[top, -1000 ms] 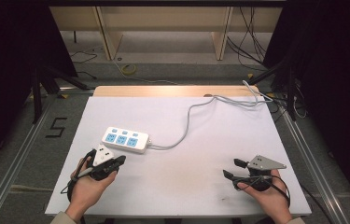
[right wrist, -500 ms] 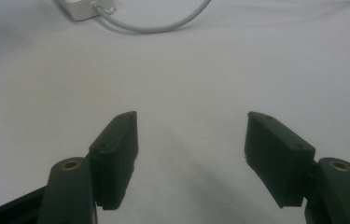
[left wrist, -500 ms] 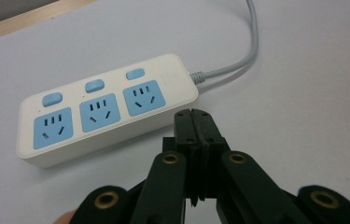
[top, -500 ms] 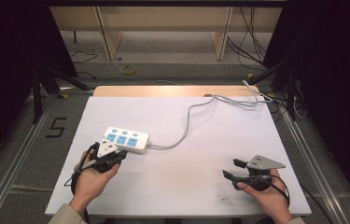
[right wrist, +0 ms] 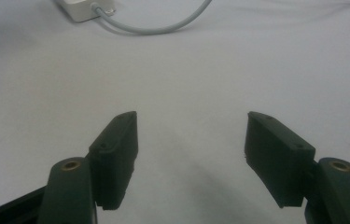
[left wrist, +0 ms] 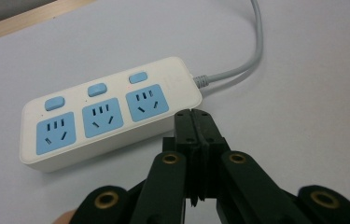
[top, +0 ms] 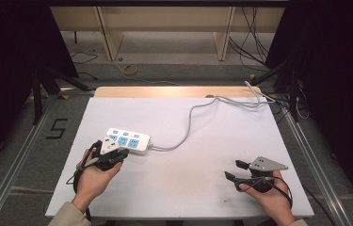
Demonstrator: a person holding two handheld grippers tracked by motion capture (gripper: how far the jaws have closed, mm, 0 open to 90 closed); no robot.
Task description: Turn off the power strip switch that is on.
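right gripper (top: 234,170): lower right of the high view, held low over bare bench (top: 202,188), jaws wide apart, nothing between them. Reads as parked, kept clear of the work.
left gripper (top: 117,157): lower left of the high view, jaws pressed together, holding nothing. Tip sits just beside the strip's near edge, cable end; can't tell if touching. Closed tip looks meant for poking or nudging, not grasping.
strip (left wrist: 107,109): white power strip, flat on the bench, left of centre, three blue sockets with a blue switch behind each, all empty.
cable (top: 190,123): runs from the strip's right end, curves to the upper right bench edge. Slack, so the strip should slide freely.
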